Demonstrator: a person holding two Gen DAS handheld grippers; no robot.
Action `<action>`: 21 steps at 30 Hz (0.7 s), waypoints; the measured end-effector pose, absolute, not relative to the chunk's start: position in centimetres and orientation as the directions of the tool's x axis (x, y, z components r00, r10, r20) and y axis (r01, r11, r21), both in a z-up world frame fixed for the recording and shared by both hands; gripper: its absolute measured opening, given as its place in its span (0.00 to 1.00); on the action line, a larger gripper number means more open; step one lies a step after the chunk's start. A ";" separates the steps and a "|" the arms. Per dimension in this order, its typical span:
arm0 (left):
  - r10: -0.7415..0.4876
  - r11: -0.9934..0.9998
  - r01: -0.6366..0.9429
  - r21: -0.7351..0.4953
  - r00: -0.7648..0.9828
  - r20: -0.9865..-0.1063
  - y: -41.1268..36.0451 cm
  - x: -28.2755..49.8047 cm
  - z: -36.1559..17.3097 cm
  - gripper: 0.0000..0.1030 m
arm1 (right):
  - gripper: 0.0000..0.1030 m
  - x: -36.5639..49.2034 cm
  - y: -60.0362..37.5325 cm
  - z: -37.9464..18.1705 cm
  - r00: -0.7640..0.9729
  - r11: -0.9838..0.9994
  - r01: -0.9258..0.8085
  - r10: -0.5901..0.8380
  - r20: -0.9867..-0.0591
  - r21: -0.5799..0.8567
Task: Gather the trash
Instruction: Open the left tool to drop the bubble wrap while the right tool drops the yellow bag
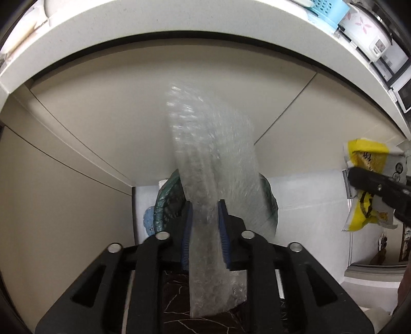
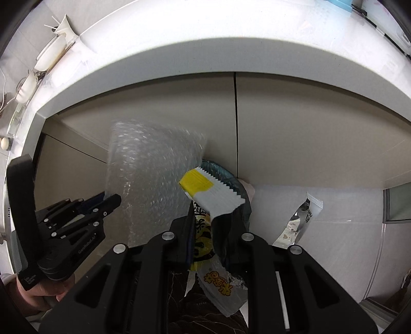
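A sheet of clear bubble wrap runs between the blue pads of my left gripper. The sheet is smeared with motion while the gripper looks sharp, so the jaws stand slightly open around it, not pinching it. My right gripper is shut on a yellow and white snack wrapper, which also shows at the right edge of the left wrist view. Below both grippers sits a bin lined with a dark green bag, mostly hidden by the bubble wrap.
A white countertop edge arches above beige cabinet doors. On the counter stand a blue basket and a white rice cooker. A torn silvery wrapper lies on the pale floor to the right of the bin.
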State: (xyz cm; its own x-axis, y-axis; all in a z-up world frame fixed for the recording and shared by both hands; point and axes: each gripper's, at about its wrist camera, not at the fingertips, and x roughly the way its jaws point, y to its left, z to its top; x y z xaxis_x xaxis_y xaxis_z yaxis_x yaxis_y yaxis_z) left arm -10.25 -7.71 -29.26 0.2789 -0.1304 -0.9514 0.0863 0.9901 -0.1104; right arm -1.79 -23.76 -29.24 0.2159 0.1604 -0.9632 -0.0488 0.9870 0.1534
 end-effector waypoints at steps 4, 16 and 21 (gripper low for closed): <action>-0.126 0.991 0.075 -0.109 0.284 -0.951 -7.4 -10.1 -29.1 0.32 | 0.15 -1.5 -23.8 -29.6 0.205 0.986 -0.051 0.164 -0.965 0.157; -0.091 0.996 0.030 -0.086 0.320 -0.943 -4.6 -10.5 -26.9 0.72 | 0.16 -1.0 -22.4 -32.3 0.173 0.977 -0.098 0.205 -0.963 0.190; -0.086 0.996 0.002 -0.091 0.335 -0.938 -3.3 -11.2 -26.4 0.87 | 0.16 -0.9 -21.0 -33.5 0.155 0.967 -0.137 0.234 -0.960 0.214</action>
State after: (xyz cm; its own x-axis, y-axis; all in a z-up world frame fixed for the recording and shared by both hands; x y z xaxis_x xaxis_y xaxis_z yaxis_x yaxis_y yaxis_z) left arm -11.15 -3.34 -26.40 0.3346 -0.0863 -0.9384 0.0019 0.9959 -0.0909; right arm -0.88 -21.01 -33.48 0.1546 0.2341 -0.9598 -0.1369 0.9672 0.2139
